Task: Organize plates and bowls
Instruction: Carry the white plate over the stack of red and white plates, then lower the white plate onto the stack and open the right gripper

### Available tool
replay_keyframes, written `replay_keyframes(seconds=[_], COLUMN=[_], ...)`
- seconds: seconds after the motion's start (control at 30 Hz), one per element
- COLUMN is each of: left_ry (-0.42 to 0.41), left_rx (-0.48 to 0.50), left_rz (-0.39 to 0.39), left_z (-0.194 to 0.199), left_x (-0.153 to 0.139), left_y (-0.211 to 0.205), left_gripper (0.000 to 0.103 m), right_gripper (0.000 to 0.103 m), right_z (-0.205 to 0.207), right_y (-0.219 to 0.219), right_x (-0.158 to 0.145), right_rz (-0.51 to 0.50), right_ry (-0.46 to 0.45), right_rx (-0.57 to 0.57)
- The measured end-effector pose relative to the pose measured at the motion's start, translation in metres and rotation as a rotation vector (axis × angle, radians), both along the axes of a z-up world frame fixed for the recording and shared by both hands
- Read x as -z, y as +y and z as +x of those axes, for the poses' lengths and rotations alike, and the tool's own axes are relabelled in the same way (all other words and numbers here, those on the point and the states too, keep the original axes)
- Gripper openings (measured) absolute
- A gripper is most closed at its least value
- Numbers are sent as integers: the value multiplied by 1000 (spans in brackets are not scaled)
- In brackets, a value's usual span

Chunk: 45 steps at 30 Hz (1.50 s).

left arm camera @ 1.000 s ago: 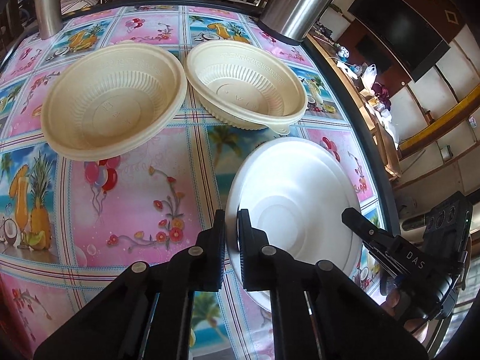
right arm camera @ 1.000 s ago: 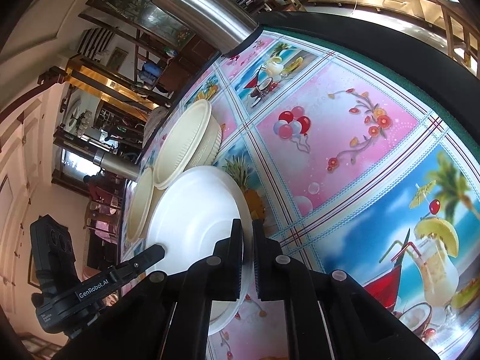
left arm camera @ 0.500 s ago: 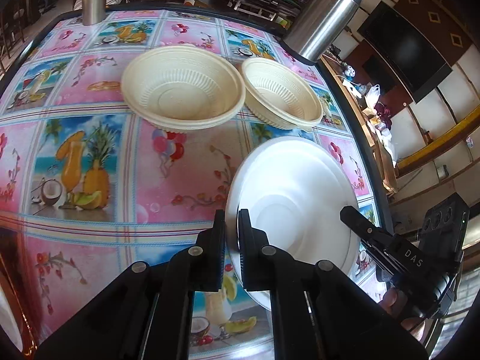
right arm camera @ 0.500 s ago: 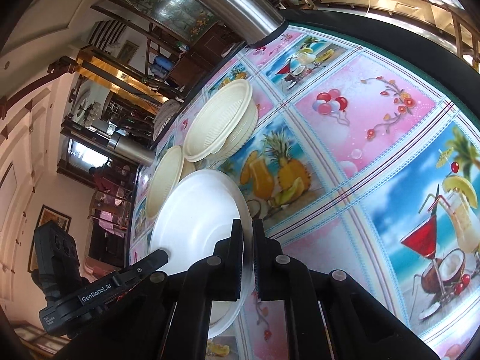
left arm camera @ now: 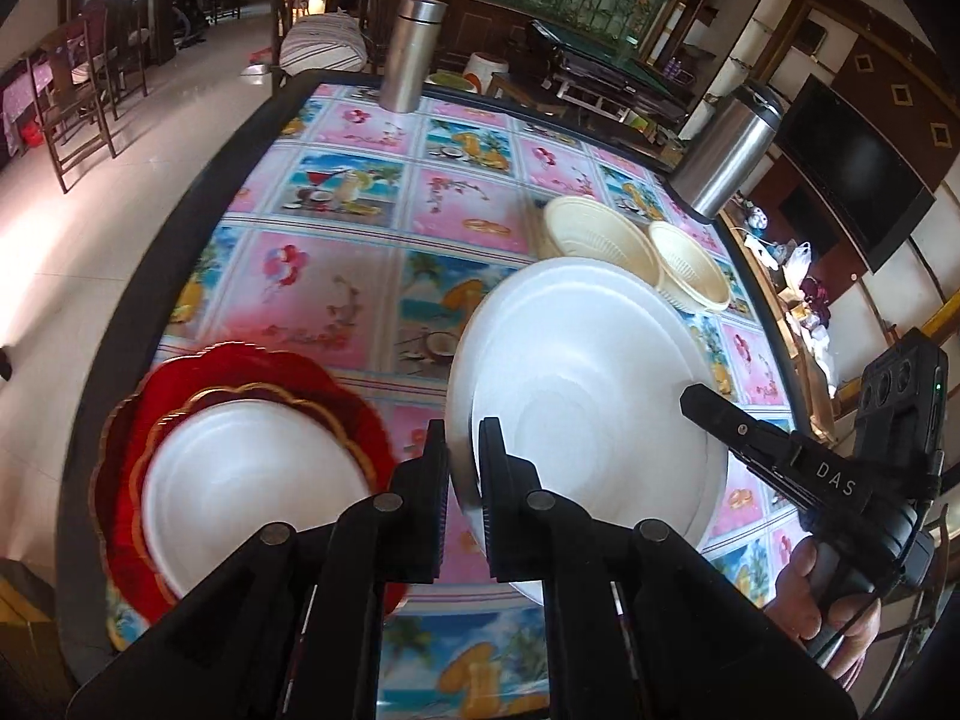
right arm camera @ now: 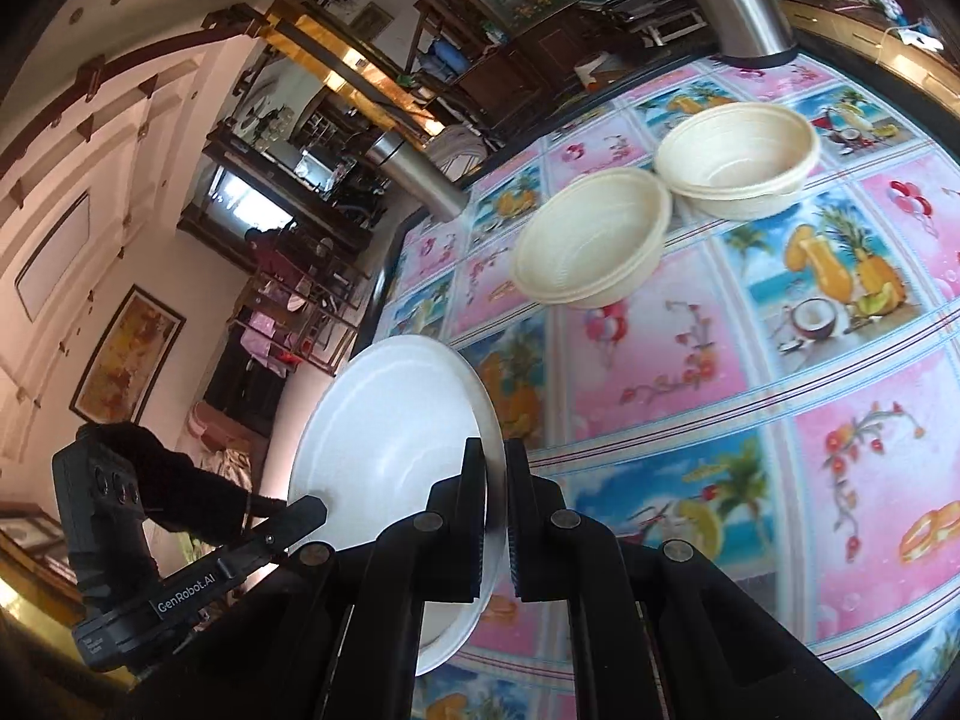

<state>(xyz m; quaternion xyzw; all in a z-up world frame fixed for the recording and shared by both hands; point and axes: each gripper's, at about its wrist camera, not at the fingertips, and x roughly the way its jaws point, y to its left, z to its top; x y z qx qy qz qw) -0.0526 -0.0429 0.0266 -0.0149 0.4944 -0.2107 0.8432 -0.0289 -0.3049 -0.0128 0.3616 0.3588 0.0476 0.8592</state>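
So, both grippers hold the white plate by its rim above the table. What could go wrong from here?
1. The white plate is pinched only at opposite edges by the left gripper and right gripper; if the hands drift apart or twist, it may slip or bend.
2. It hangs tilted near the plate stack on the red plate; a low approach could knock that stack.
3. The cream bowls stand close behind, within reach of a swing.

Bright daylight from the left, floor glare, motion blur, strong fisheye bending, dark corners
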Motion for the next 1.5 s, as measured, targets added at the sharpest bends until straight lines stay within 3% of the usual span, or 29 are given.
replay_keyframes(seconds=[0.23,0.57,0.9,1.27,1.5], left_ry=[2,21,69,53,-12], left_rx=[-85,-143,-155,-143,-150], left_rz=[96,123,159,150,187], left_z=[-3,-6,3,1,-6], left_x=[5,33,58,52,43], left_y=[76,116,124,129,135], left_gripper=[9,10,11,17,35], right_gripper=[6,6,6,8,8], right_z=[31,40,46,51,50], right_y=[101,166,187,191,193], right_x=[-3,5,25,37,38], right_rz=[0,-61,-135,-144,-162], right_ry=[8,40,80,125,124], right_rx=[-157,-241,-244,-253,-237])
